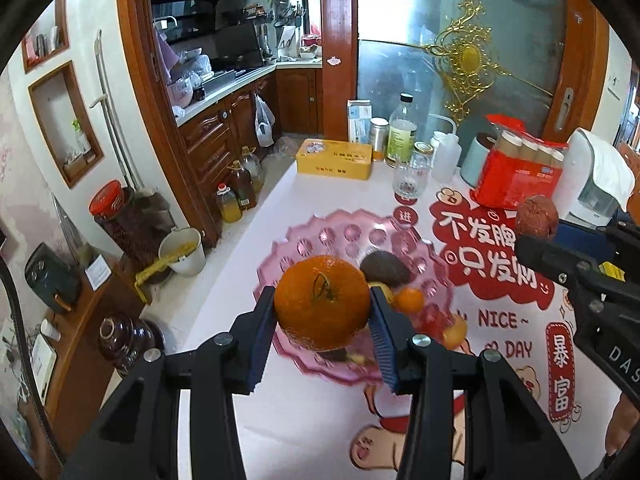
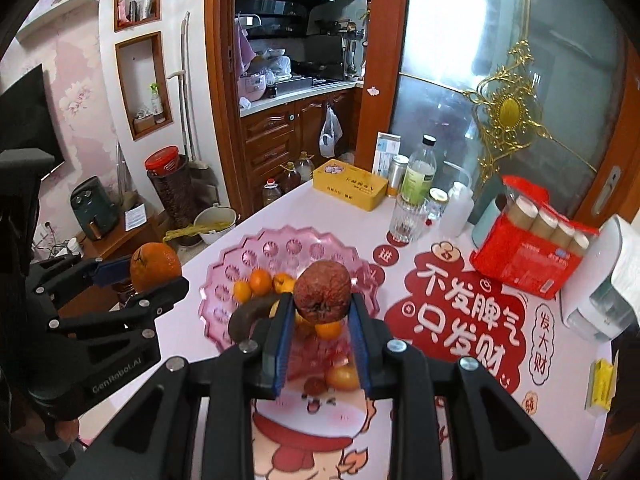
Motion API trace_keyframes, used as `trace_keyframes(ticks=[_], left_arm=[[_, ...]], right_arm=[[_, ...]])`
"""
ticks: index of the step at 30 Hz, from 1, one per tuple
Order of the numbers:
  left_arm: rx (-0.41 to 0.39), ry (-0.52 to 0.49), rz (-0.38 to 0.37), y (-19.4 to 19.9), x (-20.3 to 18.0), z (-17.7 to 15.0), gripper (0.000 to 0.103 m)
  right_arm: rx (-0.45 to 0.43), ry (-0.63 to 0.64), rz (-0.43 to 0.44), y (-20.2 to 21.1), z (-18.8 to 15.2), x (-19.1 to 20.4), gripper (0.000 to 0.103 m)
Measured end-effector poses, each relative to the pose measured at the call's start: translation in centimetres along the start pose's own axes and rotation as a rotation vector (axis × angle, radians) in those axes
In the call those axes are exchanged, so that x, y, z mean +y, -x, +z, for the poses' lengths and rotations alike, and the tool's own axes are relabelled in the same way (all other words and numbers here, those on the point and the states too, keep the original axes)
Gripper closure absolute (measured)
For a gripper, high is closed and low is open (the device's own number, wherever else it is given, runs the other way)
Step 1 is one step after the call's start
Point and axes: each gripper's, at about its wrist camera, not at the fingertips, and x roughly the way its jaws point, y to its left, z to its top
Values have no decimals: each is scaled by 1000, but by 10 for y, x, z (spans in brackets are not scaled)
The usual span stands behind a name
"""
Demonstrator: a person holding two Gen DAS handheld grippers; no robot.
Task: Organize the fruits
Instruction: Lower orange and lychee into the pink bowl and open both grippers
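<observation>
Two wrist cams, angled down over the table (image 1: 248, 420)

Both sit close behind their own fingers, facing the kitchen; both catch the pink bowl (image 1: 320, 236) (image 2: 240, 256).

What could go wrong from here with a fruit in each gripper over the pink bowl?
The large orange is held only at its sides by the left gripper, so it might slip onto the pink bowl. The wrinkled brown fruit in the right gripper looks soft and may crush.
</observation>
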Motion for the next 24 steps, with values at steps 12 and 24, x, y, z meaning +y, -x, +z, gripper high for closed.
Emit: trace_keyframes(ticks=[12,24], left_arm=[[87,12,-8,-106,23,41,59],[266,22,-23,-220,21,21,59]], right_arm=[[115,-86,-7,-99,25,-10,76],[294,-126,33,-207,7,-13,76]])
